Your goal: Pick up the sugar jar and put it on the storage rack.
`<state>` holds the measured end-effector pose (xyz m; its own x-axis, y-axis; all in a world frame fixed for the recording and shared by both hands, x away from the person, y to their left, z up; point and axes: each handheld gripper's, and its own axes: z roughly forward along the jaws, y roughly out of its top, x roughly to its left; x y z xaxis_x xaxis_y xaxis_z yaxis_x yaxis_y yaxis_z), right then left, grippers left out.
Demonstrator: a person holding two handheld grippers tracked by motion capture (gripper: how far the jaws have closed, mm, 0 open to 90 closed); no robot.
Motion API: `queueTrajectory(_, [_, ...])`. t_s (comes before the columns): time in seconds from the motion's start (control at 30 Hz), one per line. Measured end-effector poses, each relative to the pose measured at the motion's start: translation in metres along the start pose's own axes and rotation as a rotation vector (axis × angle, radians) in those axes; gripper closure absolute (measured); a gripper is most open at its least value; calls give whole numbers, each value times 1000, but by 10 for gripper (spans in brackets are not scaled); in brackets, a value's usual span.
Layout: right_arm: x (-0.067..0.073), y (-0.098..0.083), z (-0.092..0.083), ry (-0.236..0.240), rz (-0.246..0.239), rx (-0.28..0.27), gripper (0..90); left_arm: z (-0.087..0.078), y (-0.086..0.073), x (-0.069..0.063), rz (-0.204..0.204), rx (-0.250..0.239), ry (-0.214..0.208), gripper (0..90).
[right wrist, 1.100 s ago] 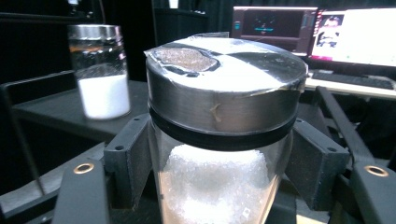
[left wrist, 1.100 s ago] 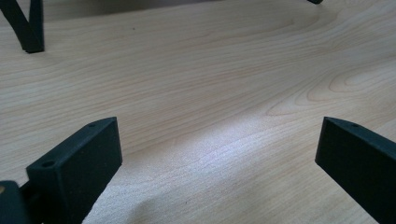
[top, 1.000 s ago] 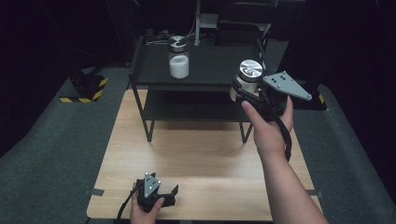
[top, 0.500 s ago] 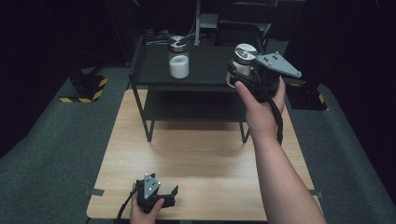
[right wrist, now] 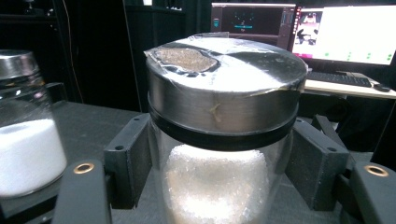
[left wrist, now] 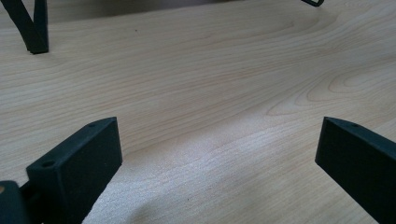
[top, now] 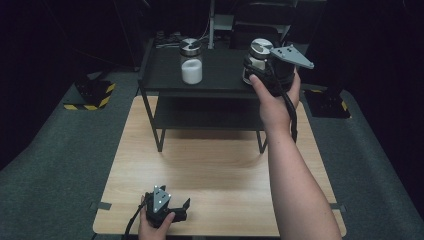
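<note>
Over the shelf [top: 165,60], right tongs [top: 256,65] gripping jar [right wrist: 224,140]

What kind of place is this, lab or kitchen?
Likely a lab or recording setup: a wooden table ringed by dark drapes, a black rack with two jars, and lit monitors with a keyboard behind.
</note>
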<state>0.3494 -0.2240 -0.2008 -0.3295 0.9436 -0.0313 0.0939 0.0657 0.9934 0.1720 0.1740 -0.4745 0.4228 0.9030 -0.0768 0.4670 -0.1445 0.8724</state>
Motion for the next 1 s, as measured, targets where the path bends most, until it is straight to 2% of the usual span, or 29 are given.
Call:
queueTrajectory(0.37, [0,-4,14,-5,16,9,307,0,0,3,-6,0,-3,7])
queueTrajectory(0.53, [3,-9,18,-8,20,-4,306,0,0,4,-8,0,-8,7])
queueTrajectory(0.77, [7,-27,23,-11,22,-63,304,0,1,4,-5,2,-8,7])
queueTrajectory(1.0, [4,-27,23,-3,28,-61,301,0,1,4,0,3,-8,7])
